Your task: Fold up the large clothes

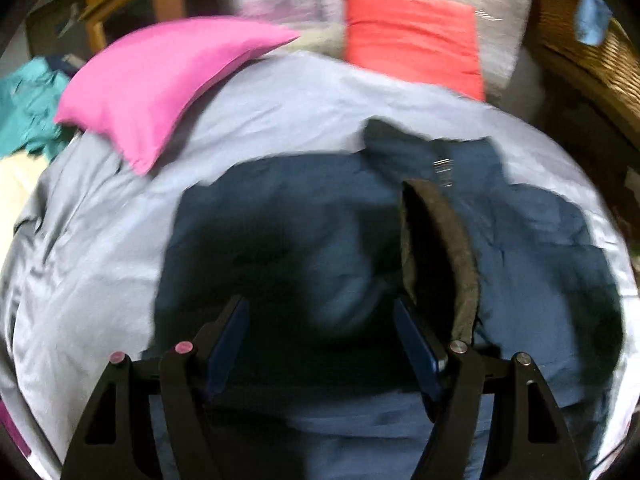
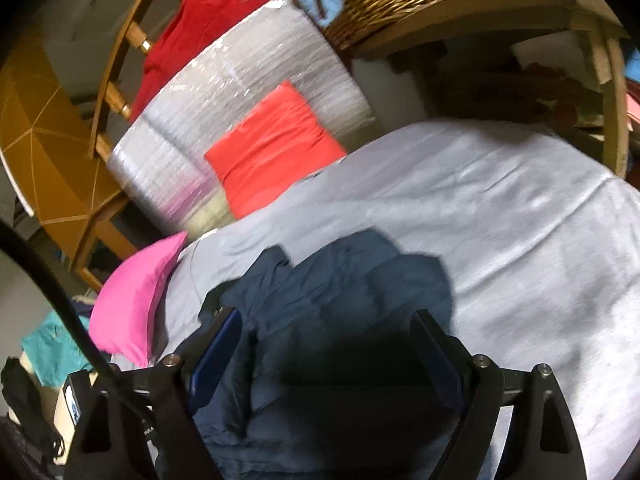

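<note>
I find my left claw (image 1: 320, 344) standing open over the navy jacket (image 1: 288, 240), gripping nothing; my right claw (image 2: 328, 352) likewise gapes empty above the same garment. The jacket lies spread on the bed (image 1: 100, 240), presumably laid flat for folding. Its dark collar (image 1: 448, 248) rises beside the left claw. Farther off, a pink pillow (image 1: 152, 88) crowds the folding space.

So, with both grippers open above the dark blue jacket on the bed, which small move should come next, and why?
Probably lower the left gripper and close it on the near edge of the dark blue jacket. The jacket lies crumpled on the grey bedsheet, its olive-lined collar standing up, and neither the left nor the right gripper holds any fabric.
</note>
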A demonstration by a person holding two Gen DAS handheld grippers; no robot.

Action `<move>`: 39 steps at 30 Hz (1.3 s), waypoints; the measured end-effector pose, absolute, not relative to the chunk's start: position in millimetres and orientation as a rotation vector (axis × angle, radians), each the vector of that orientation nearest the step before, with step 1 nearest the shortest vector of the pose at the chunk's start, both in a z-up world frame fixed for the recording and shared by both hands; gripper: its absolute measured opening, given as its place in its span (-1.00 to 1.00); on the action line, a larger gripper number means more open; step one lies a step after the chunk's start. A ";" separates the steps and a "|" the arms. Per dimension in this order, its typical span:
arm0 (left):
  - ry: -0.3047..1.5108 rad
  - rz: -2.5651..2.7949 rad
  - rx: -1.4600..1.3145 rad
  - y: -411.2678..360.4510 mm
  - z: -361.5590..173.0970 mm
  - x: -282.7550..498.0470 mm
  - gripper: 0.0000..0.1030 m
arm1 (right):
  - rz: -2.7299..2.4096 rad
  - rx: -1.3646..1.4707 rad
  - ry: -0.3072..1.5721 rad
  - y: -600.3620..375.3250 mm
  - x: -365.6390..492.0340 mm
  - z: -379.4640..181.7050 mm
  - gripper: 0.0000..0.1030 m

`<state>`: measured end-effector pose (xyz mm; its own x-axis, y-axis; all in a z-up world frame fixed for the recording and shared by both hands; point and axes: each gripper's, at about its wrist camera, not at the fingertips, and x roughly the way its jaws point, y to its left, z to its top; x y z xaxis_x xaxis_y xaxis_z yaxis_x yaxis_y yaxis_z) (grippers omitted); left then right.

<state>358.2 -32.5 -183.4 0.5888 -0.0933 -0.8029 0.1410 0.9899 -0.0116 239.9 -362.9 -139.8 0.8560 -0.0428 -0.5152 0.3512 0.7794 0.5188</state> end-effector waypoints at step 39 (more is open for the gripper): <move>1.082 0.055 -0.228 150.8 -224.0 407.2 0.48 | -0.107 0.521 0.716 -316.7 283.4 -166.8 -0.71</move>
<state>407.2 150.8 -224.0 0.4705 -0.0671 -0.8798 -0.1552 0.9753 -0.1574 283.4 -316.7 -166.8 0.7548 0.0808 -0.6510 0.2681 0.8677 0.4186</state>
